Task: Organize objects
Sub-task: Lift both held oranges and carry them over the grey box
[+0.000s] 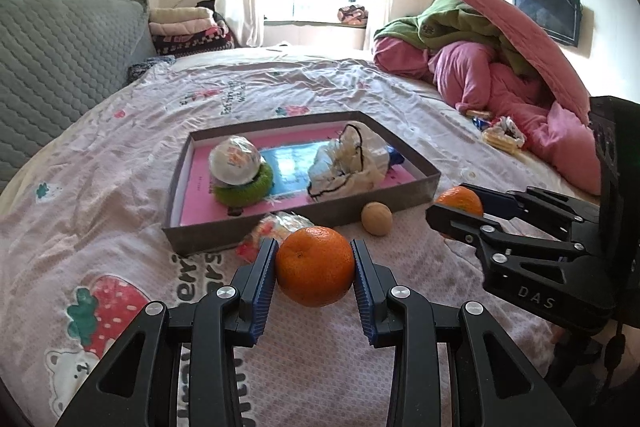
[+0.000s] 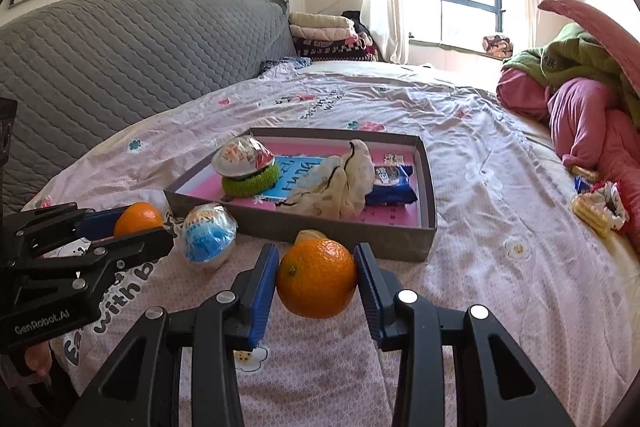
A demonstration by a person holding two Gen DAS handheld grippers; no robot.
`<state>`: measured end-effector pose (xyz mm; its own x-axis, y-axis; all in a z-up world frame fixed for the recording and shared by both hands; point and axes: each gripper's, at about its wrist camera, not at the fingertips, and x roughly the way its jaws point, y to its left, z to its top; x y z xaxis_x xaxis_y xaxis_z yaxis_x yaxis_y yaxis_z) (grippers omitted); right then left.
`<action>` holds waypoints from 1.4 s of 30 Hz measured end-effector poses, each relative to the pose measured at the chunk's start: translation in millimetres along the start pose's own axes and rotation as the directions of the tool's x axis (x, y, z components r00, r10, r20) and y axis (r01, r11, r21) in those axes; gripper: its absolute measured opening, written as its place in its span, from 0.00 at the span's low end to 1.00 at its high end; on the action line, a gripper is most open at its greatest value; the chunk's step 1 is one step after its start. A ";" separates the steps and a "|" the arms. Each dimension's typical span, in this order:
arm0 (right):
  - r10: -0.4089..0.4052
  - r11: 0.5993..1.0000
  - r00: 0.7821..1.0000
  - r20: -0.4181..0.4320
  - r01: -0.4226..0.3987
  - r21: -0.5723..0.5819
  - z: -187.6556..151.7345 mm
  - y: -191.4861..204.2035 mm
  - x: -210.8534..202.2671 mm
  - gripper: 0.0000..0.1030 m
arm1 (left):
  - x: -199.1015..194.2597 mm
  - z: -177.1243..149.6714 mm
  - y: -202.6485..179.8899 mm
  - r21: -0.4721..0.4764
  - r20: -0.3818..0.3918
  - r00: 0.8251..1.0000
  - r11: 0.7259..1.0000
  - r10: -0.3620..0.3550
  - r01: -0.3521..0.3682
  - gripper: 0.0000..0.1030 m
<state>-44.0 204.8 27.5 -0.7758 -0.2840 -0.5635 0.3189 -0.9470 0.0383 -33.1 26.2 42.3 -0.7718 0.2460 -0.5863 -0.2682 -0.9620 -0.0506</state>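
The left hand-held gripper holds an orange between its blue pads, just before the near wall of the grey box on the bed. The right hand-held gripper clamps a second orange in the same way. A pale round thing lies by the box wall; in the right wrist view the second orange hides most of it. A wrapped snack lies between the two grippers. Inside the box are a green ring, a crumpled bag and a blue packet.
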 end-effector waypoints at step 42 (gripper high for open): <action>-0.042 0.999 0.998 0.042 0.042 -0.013 48.2 -24.7 26.3 0.39 | 53.0 41.8 70.6 -0.061 -0.046 0.991 0.990 0.126 -0.129 0.36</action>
<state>-98.5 213.6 51.5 -0.8107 -0.2505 -0.5292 0.2931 -0.9561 0.0036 -117.0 -23.8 41.4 -0.7722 0.1169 -0.6245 -0.1306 -0.9911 -0.0241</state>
